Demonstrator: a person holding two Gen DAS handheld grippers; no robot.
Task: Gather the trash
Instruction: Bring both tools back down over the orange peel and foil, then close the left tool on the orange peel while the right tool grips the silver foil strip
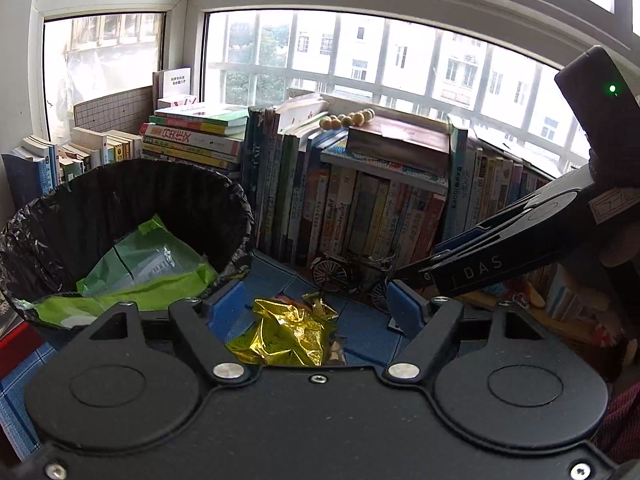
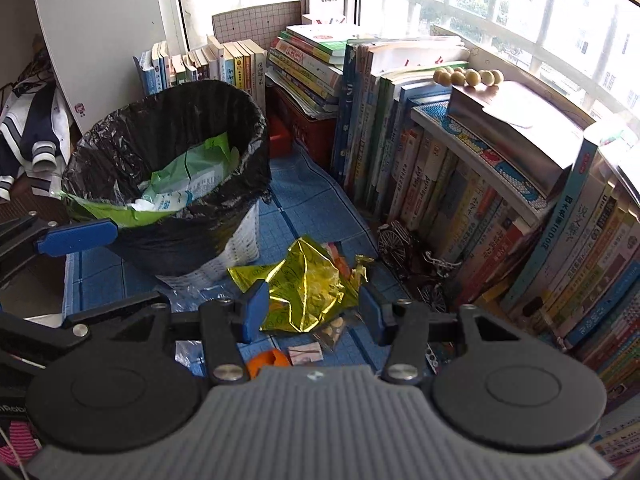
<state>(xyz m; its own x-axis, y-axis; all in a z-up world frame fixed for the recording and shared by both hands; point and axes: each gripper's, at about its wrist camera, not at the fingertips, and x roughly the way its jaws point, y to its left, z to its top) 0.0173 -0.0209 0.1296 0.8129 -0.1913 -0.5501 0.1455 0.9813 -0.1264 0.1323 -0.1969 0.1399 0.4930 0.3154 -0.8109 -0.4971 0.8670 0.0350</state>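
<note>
A long row of upright colourful books (image 2: 460, 184) lines the window side, with flat stacks of more books on top and a string of pale round beads (image 2: 468, 76) lying on them. In front lies a blue tiled mat (image 2: 308, 196); whether it covers a tabletop or the floor cannot be told. On the mat stands a white perforated waste bin lined with a black plastic bag (image 2: 168, 184), holding crumpled green and white plastic packaging (image 2: 188, 188) that spills over the near rim. Just beside the bin's base lies a crumpled gold foil wrapper (image 2: 304, 288), with a few smaller scraps touching it: an orange piece (image 2: 268, 360) and a small pinkish paper scrap (image 2: 306, 353). A small dark metal model bicycle (image 2: 412, 260) leans against the books, near the wrapper.

The right gripper (image 2: 312, 310) hangs above the gold wrapper, its 2 blue pads (image 2: 256, 312) spread apart on either side of it, gripping nothing. The left gripper (image 1: 316, 312) is also spread wide and empty, with the gold wrapper (image 1: 288, 332) below and between its fingers and the bin (image 1: 132, 216) to its left.
</note>
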